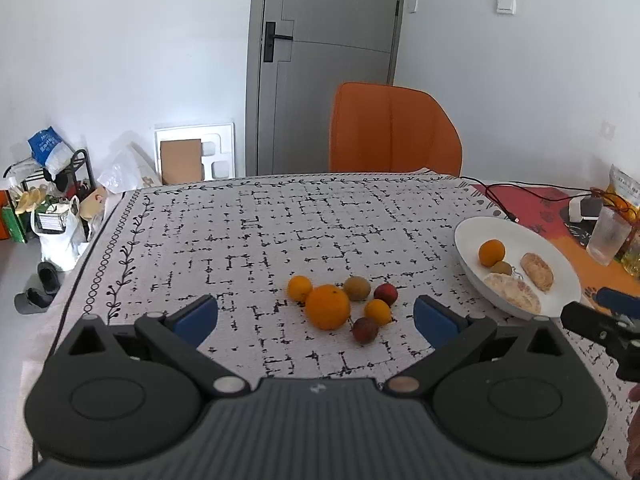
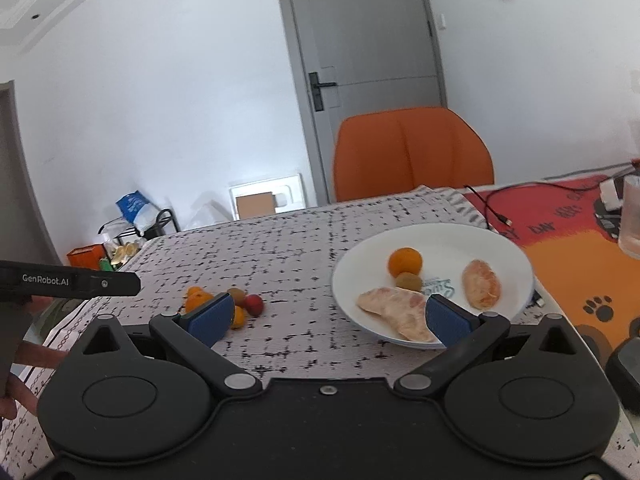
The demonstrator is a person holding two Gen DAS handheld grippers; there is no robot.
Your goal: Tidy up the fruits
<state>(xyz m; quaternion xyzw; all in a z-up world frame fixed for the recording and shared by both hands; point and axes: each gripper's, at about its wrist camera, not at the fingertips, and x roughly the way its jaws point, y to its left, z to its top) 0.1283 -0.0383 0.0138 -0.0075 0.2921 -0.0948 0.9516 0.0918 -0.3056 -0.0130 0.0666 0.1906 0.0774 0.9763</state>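
We hold two black hand-held grippers with blue pads over a table covered in a white cloth [image 1: 280, 216] printed with broken black lines. Our left gripper [image 1: 316, 316] is spread wide and holds nothing. Just ahead of it, between its fingers, sits a loose cluster of fruit on the cloth: a large round orange [image 1: 328, 306] nearest us, a small orange tangerine [image 1: 299, 288] touching its left side, a brown fuzzy kiwi [image 1: 357, 288] behind it, a dark red plum [image 1: 385, 294] to the right of that, a second small tangerine [image 1: 377, 312], and a second dark red plum [image 1: 365, 330] closest to the right finger.

Our right gripper [image 2: 329, 318] is likewise spread wide and empty. Ahead and to its right lies a round white ceramic plate [image 2: 496, 248], its near rim just behind the right finger. On it rest a small orange [image 2: 405, 261], a small brown kiwi [image 2: 408, 281] touching it, and two peeled pale citrus segments [image 2: 394, 307].

We judge the large orange firm, fairly heavy and round, so it may roll; we would close the pads across its widest middle. The plums and kiwi look softer and smooth or fuzzy, needing a gentle squeeze. The peeled segments seem soft and easily torn.
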